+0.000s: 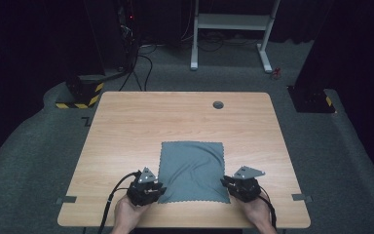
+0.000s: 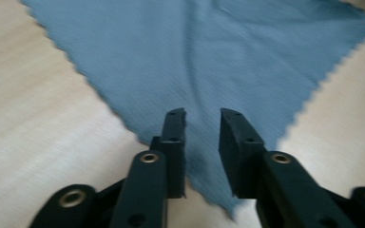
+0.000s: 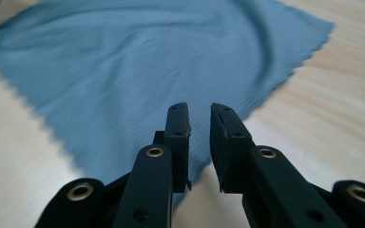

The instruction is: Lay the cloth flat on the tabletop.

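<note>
Cloth (image 1: 192,171) lay flat at the table's (image 1: 126,126) 6 o'clock edge | left gripper (image 1: 150,189) at its 7 o'clock corner, jaws a little apart, holding nothing | right gripper (image 1: 234,185) at 5 o'clock, same | folding not started, I think

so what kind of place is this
Probably a lab or recording room set up for handling trials: a lone wooden table holding a grey cloth, dark curtained walls, grey carpet, and cables running to equipment behind it.
</note>
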